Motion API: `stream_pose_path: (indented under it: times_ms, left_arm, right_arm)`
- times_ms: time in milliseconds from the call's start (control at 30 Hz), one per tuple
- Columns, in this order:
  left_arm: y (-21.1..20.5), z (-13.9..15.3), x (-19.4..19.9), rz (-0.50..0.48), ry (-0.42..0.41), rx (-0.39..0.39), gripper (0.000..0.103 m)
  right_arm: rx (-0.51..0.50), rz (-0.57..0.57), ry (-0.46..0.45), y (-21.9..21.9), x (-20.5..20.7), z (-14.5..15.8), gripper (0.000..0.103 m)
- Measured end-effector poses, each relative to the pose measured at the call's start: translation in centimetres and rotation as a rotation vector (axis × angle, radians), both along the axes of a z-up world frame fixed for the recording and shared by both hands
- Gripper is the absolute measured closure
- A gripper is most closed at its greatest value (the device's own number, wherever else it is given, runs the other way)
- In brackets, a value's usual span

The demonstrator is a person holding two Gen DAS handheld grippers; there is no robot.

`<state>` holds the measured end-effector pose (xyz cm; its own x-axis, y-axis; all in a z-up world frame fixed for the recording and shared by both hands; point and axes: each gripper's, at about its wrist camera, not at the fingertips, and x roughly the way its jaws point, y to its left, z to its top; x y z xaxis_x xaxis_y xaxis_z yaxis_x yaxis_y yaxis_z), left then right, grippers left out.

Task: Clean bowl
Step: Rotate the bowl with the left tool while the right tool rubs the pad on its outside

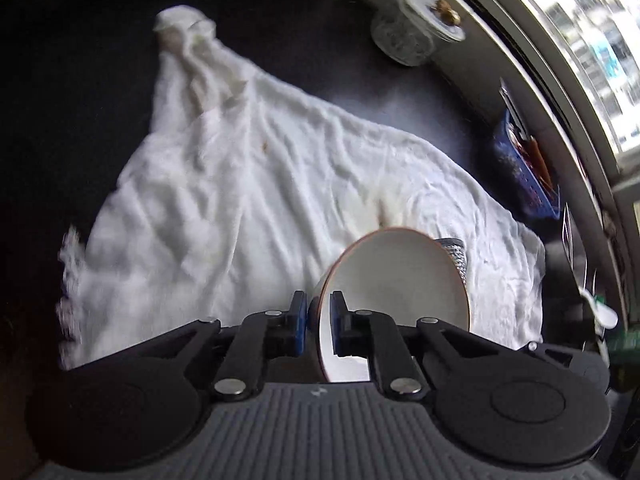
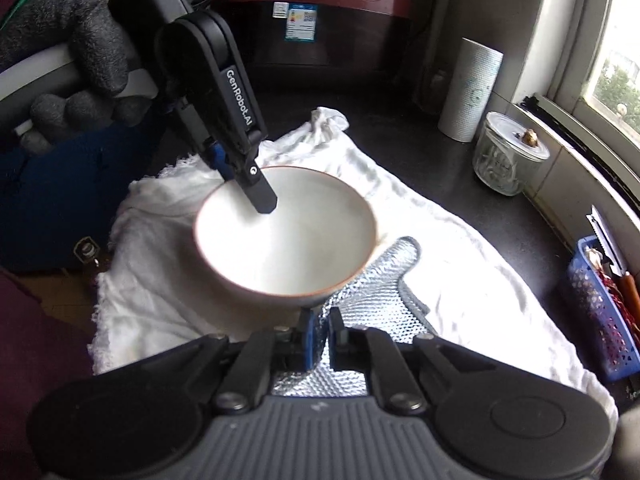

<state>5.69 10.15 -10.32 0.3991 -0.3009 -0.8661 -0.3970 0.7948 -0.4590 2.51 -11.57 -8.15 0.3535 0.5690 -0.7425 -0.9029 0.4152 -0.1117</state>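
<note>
White ceramic bowl (image 2: 286, 232) hangs tilted above a white cloth (image 1: 248, 184), its rim pinched by the left tool (image 1: 319, 320). Just beneath it, the right tool (image 2: 319, 334) grips a silvery scouring cloth (image 2: 372, 292) on the dark counter (image 2: 460, 184).

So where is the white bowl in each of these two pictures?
Left wrist view: the bowl sits low, right of centre, tipped on edge, its rim pinched by the left gripper.
Right wrist view: the bowl fills the centre, above the right gripper, which pinches a silvery scrubbing cloth.
Shared landmark: the lidded glass jar near the window.
</note>
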Motion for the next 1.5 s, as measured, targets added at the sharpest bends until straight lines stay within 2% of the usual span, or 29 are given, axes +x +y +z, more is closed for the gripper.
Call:
stream_pose_path:
  times_ms: [67,267,367,433,500,667,800,900,1033,1100,1167,1300,1367,1500]
  left_arm:
    - [-0.1,-0.4,-0.8,0.038,0.019,-0.03,0.092]
    - [-1.2,-1.1,-2.8,0.118,0.043,-0.058,0.09]
    - [-1.5,-1.1,-3.1,0.127,0.054,-0.075,0.089]
    - [-1.6,-1.0,-2.9,0.104,0.066,-0.089,0.087]
    - [-1.6,-0.6,-2.2,0.04,0.06,-0.06,0.083]
    - [-1.4,1.2,0.3,-0.094,0.001,0.12,0.082]
    - [-0.9,1.6,2.8,-0.206,-0.033,0.14,0.082]
    - [-0.7,1.4,3.9,-0.254,-0.038,0.146,0.082]
    - [-1.4,1.9,3.6,-0.306,-0.065,0.182,0.091]
    - [-1.2,1.8,3.1,-0.267,-0.056,0.173,0.092]
    - [-0.5,1.5,2.3,-0.171,-0.029,0.123,0.093]
    - [-0.4,1.2,0.4,-0.057,0.002,0.062,0.093]
    - [-0.4,0.8,-0.5,-0.019,0.015,0.021,0.093]
    - [-0.9,0.4,-2.1,0.056,0.024,0.001,0.092]
  right_arm:
    - [0.004,0.01,-0.005,0.2,-0.5,0.1,0.096]
    - [0.005,0.053,-0.029,1.0,-2.0,0.2,0.095]
    - [-0.001,0.062,-0.029,1.2,-2.4,0.0,0.095]
    - [-0.005,0.058,-0.03,1.1,-2.3,0.0,0.095]
    - [0.0,0.041,-0.027,0.7,-1.8,0.0,0.096]
    - [0.003,0.009,-0.037,0.1,-0.2,0.2,0.095]
    - [0.003,-0.001,-0.034,-0.1,0.8,0.3,0.095]
    - [-0.002,-0.001,-0.034,-0.1,1.1,0.4,0.095]
    - [-0.008,-0.001,-0.026,-0.1,1.2,0.5,0.095]
    - [-0.01,-0.003,-0.015,0.0,1.2,0.4,0.095]
    - [-0.003,-0.006,0.008,0.1,1.1,0.2,0.095]
    - [0.014,-0.005,0.059,0.3,0.9,0.0,0.095]
    - [0.03,-0.001,0.077,0.3,0.8,0.0,0.095]
    - [0.031,0.018,0.063,0.9,0.0,0.1,0.095]
